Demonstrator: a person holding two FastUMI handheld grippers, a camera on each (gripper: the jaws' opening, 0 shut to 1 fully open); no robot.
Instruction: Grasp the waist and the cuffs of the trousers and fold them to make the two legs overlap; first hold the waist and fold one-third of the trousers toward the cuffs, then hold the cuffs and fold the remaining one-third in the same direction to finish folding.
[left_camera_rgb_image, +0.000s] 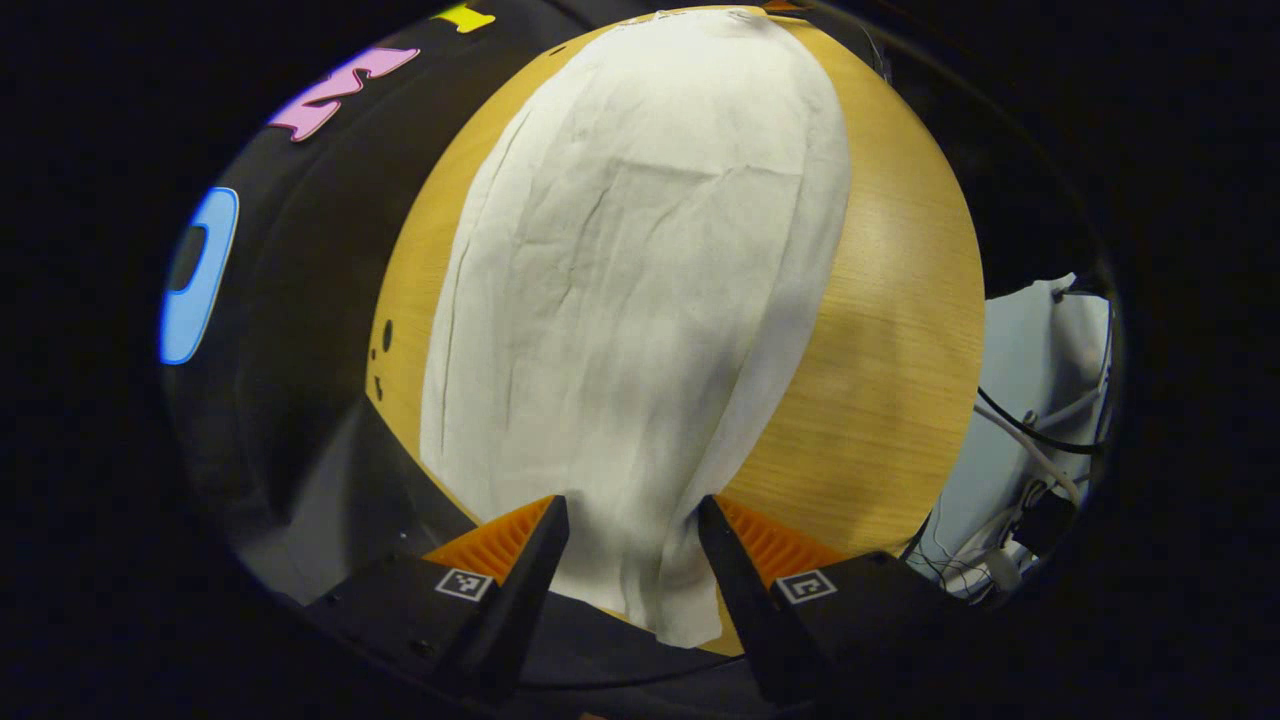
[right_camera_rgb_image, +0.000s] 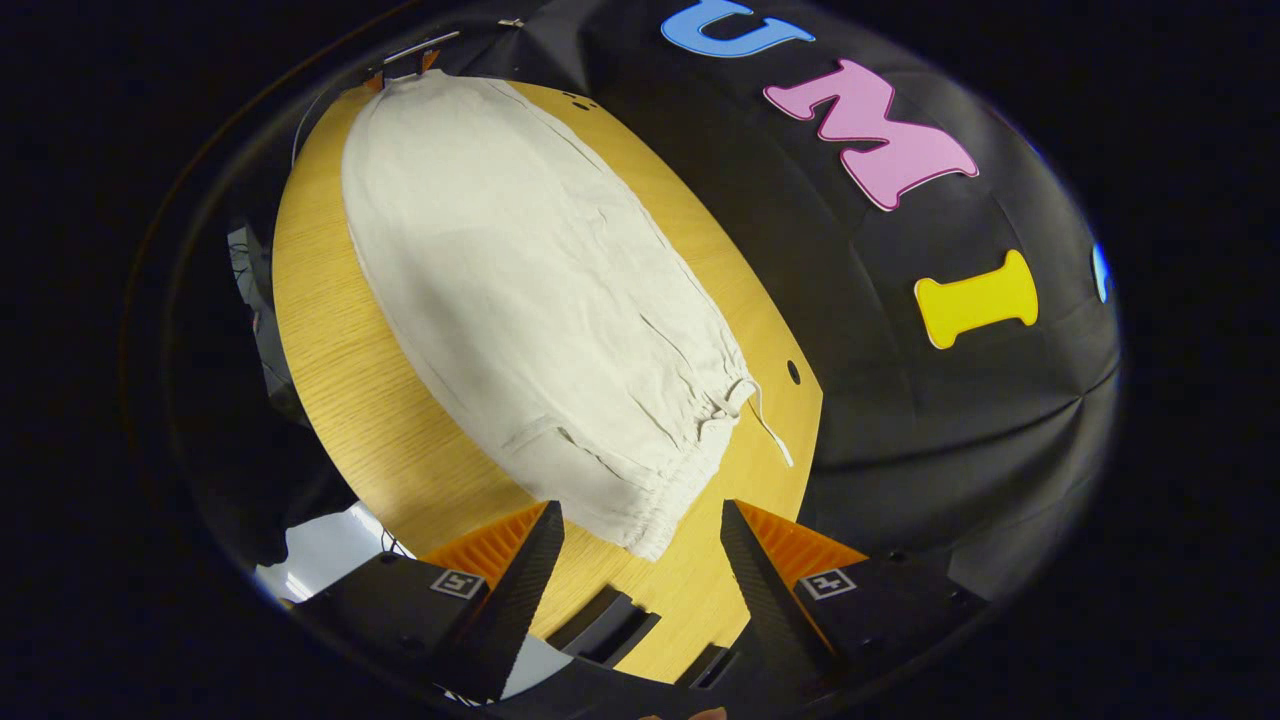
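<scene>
Visibly creased pale trousers (left_camera_rgb_image: 630, 300), woodgrain table (left_camera_rgb_image: 900, 330).

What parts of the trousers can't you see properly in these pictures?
- Cuff end of the trousers, left gripper view: the left gripper covers the hem's corners.
- Far cuff end, right gripper view: too small and bent at the picture's edge.
- Underside leg: hidden beneath the top layer in both views.
- Drawstring tip: too thin to make out.
</scene>
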